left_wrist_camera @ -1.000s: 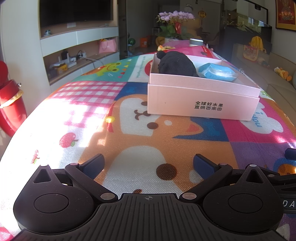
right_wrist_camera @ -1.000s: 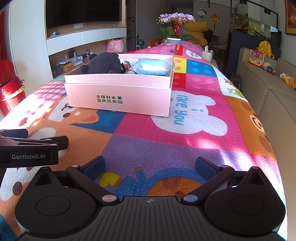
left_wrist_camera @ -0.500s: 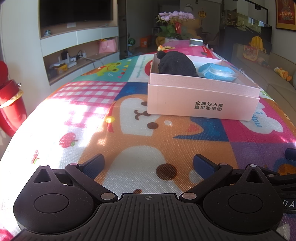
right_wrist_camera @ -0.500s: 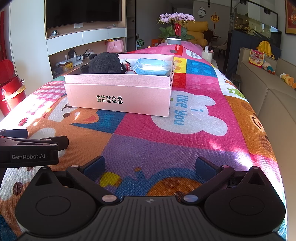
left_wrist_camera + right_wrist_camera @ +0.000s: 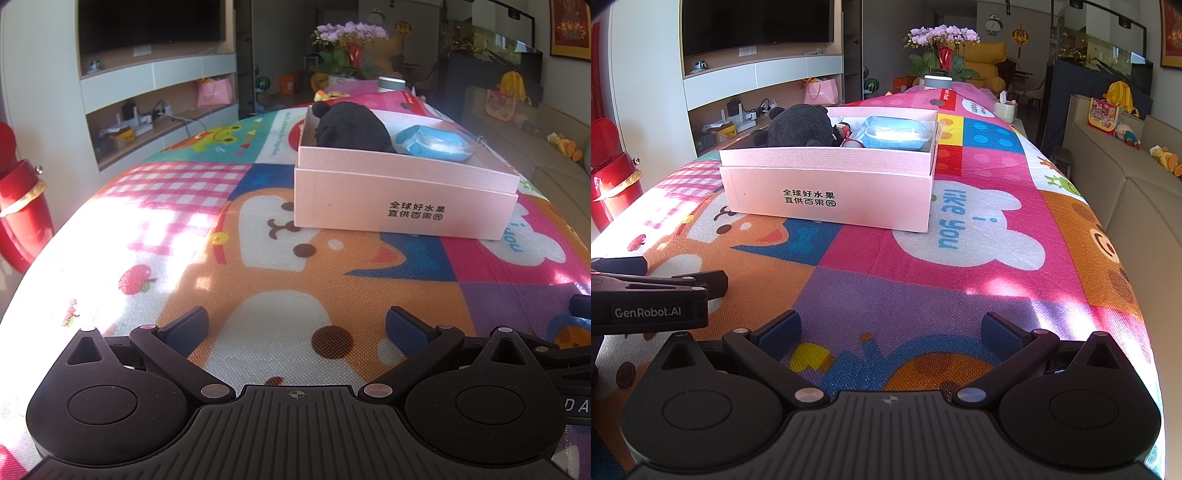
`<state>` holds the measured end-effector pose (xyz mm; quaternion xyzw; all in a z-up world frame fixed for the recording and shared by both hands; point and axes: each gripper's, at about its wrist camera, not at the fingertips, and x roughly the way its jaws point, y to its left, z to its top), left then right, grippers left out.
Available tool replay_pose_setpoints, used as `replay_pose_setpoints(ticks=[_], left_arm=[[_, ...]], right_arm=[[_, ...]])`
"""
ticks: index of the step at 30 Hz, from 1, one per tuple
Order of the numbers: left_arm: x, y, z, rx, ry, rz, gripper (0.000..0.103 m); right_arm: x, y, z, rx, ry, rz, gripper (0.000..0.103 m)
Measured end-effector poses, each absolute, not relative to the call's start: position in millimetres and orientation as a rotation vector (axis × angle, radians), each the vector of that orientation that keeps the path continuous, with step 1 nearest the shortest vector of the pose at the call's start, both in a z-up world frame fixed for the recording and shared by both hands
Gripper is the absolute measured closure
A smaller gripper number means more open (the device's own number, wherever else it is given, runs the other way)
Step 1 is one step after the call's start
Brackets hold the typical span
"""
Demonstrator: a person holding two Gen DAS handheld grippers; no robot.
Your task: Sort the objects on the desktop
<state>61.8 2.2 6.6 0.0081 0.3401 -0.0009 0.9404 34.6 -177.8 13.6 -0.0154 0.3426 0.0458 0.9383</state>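
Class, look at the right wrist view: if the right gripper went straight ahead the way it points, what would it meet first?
Probably the pink box: the open right gripper points over bare play mat toward the box's right end, though depth is unclear and it might just pass that corner.

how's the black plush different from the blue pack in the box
The plush is black, fuzzy and rounded; the pack is light blue, smooth and flat. The plush rises well above the box rim on the left; the pack lies low on the right. Both sit inside the box.
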Motion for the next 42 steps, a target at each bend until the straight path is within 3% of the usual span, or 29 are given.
replay_pose_setpoints(ticks=[42], left_arm=[[57.7, 6.5, 9.8, 0.031, 0.735, -0.062, 0.000]], right_arm=[[34.5, -177.4, 13.5, -0.029, 0.699, 0.093, 0.000]])
